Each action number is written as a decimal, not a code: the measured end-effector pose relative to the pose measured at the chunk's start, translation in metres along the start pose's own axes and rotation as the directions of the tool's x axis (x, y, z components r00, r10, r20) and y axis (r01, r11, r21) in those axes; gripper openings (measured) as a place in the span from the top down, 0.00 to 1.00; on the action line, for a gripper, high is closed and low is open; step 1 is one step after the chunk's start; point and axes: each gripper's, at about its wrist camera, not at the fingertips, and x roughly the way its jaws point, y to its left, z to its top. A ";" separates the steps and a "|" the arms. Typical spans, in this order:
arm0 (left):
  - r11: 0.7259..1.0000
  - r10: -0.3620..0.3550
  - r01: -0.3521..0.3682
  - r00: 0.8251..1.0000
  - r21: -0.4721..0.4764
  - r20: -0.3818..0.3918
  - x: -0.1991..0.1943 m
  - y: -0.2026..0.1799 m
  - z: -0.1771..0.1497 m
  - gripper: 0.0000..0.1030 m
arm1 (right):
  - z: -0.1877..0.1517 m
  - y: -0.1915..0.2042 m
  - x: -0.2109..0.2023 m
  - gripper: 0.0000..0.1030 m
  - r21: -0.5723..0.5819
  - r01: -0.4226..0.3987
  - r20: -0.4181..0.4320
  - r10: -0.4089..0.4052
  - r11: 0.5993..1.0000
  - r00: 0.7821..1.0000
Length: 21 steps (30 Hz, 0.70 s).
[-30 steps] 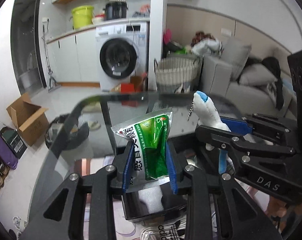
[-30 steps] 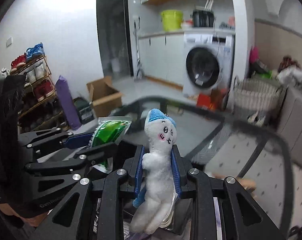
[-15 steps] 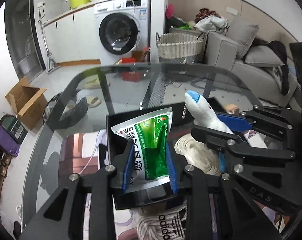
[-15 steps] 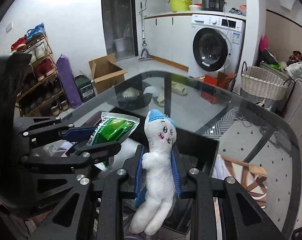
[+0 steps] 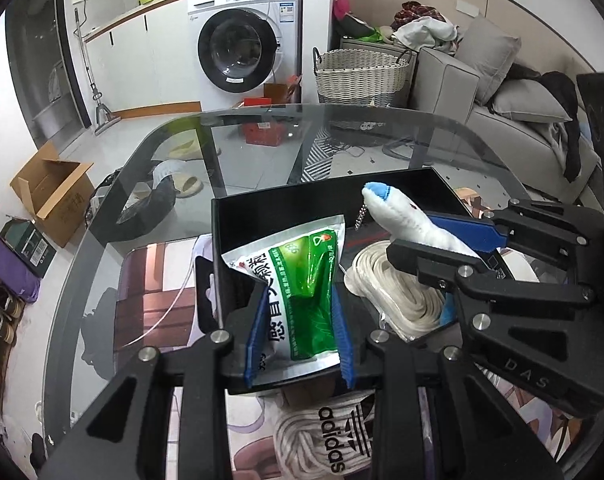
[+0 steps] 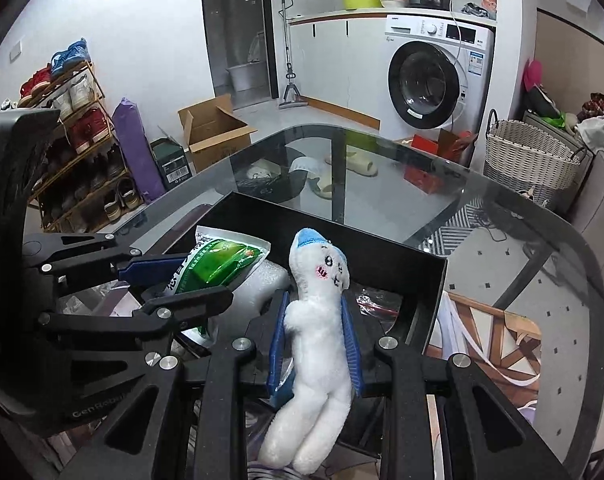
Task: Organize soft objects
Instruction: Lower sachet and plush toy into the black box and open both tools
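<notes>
My left gripper [image 5: 298,324] is shut on a green and white foil packet [image 5: 302,280], held over the black box [image 5: 310,196]. My right gripper [image 6: 314,332] is shut on a white plush doll with a blue cap [image 6: 318,320], also over the box [image 6: 430,284]. In the left wrist view the right gripper [image 5: 442,244] and the plush doll [image 5: 402,216] sit to the right. In the right wrist view the left gripper [image 6: 174,276] and the packet [image 6: 218,264] sit to the left. A coiled white rope [image 5: 394,284] lies in the box.
The box stands on a glass table [image 5: 262,140]. A white adidas item [image 5: 326,440] lies in front of the box. A patterned mat [image 6: 490,344] lies to the box's right. A wicker basket [image 5: 358,76], washing machine [image 5: 246,36] and sofa [image 5: 502,92] stand beyond.
Both grippers have tilted downward and come over the black box, still holding the packet and the plush doll. The box and rope have come into view.
</notes>
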 end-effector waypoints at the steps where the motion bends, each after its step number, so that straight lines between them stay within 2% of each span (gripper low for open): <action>1: 1.000 -0.002 0.002 1.000 -0.004 0.001 0.000 0.001 0.000 0.72 | 0.000 0.000 0.000 0.75 -0.001 0.000 0.001 0.000 1.000 1.000; 15: 1.000 -0.018 0.018 1.000 -0.008 -0.024 0.002 0.004 0.001 0.66 | 0.002 -0.003 -0.003 0.71 0.032 -0.013 -0.024 0.014 0.999 1.000; 21: 1.000 -0.014 0.014 1.000 -0.004 -0.025 0.001 0.003 0.004 0.62 | 0.004 -0.007 -0.007 0.69 0.039 -0.014 -0.010 0.014 0.999 1.000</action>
